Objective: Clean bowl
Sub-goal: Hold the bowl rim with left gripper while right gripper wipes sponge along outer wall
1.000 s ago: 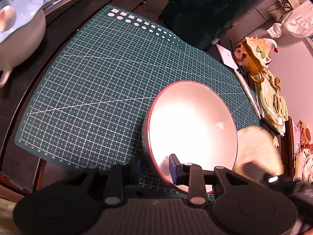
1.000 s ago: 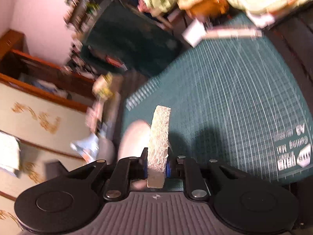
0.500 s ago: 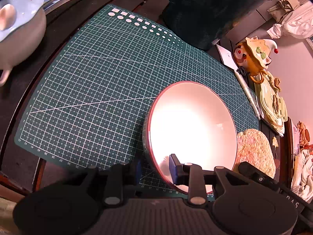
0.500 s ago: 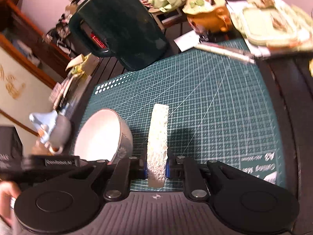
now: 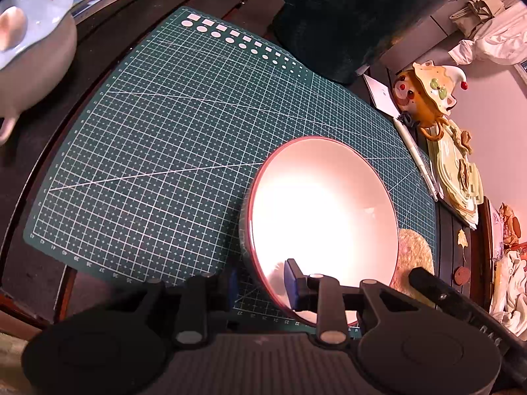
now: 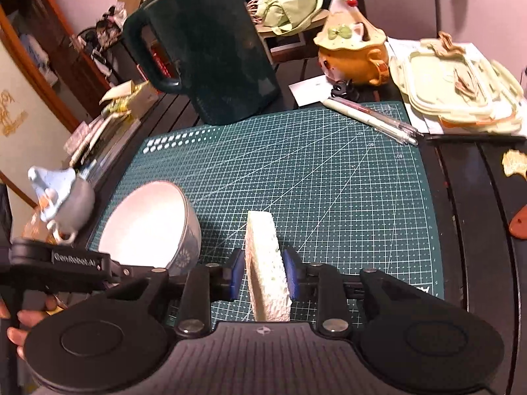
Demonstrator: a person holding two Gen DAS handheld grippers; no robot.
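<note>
Right gripper (image 6: 263,275): jaws have just closed in, pinching the white sponge (image 6: 266,263) upright.
Left gripper (image 5: 263,283): clamped on the bowl (image 5: 324,217) rim, bowl tilted on the cutting mat (image 5: 171,138).
Writing: "GenRobot.AI" on the left gripper's side.

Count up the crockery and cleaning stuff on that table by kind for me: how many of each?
White bowl, tilted on the mat: 1
Sponge: 1
Lidded animal-shaped pots: 2, blue-grey and orange
Dark green jug: 1
Green cutting mat: 1
Total: 6
</note>
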